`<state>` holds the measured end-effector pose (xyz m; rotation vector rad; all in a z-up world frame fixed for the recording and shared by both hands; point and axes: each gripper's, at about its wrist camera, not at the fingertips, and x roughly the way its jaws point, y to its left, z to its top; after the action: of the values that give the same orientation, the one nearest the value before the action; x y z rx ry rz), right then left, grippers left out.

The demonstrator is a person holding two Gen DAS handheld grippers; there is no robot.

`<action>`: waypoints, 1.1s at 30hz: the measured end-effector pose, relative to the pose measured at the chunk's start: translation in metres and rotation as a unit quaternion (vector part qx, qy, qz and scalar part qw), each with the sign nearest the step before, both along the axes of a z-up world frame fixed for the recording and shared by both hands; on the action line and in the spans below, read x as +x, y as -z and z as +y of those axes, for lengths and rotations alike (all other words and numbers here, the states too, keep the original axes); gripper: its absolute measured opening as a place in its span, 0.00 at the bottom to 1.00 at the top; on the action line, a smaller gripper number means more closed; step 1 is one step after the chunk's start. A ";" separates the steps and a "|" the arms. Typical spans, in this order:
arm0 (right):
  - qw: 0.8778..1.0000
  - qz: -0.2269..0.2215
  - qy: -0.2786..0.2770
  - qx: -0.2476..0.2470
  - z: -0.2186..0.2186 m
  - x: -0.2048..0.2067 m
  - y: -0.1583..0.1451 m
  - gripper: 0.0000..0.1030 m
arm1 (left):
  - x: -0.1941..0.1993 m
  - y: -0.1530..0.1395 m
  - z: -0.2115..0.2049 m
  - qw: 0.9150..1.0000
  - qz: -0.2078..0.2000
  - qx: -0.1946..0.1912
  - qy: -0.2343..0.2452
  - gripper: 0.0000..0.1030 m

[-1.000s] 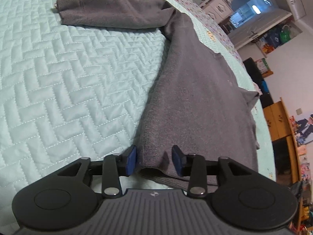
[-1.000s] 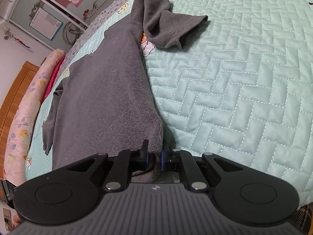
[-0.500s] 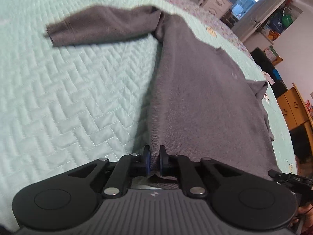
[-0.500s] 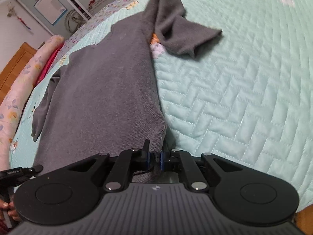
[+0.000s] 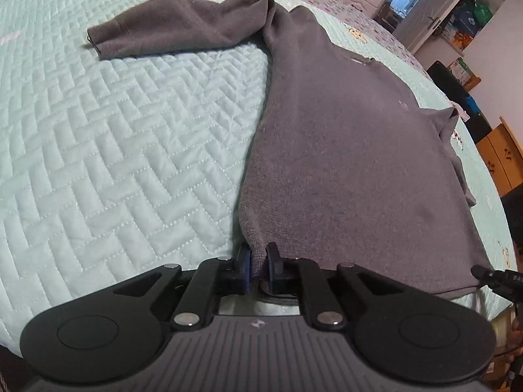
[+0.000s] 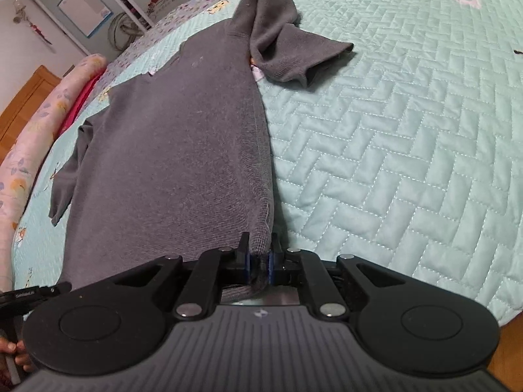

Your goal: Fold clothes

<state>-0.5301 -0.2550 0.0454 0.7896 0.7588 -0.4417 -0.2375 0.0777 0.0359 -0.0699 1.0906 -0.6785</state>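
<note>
The grey sweater (image 5: 343, 150) lies flat on the quilted bed (image 5: 114, 163); the left gripper (image 5: 256, 263) pinches its near-left hem corner, jaws easing slightly; the right gripper (image 6: 260, 261) likewise pinches the near-right corner, likely ready to lift the hem for folding.

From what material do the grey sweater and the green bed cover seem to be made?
Grey sweater: a soft, matt knit, perhaps wool or a blend; fine ribbing shows at its hem. Green bed cover: padded, quilted fabric with a slight sheen, likely cotton or polyester; stitched herringbone lines.
</note>
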 end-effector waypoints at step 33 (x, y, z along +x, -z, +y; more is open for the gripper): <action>0.977 -0.111 -0.173 0.052 0.140 0.330 0.010 0.18 | 0.136 -0.014 0.099 0.958 -0.010 -0.119 -0.260 0.22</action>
<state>-0.1998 -0.1150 0.0356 0.7708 0.6951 0.0003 -0.1018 0.1764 0.0499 -0.5394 0.9125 -0.3279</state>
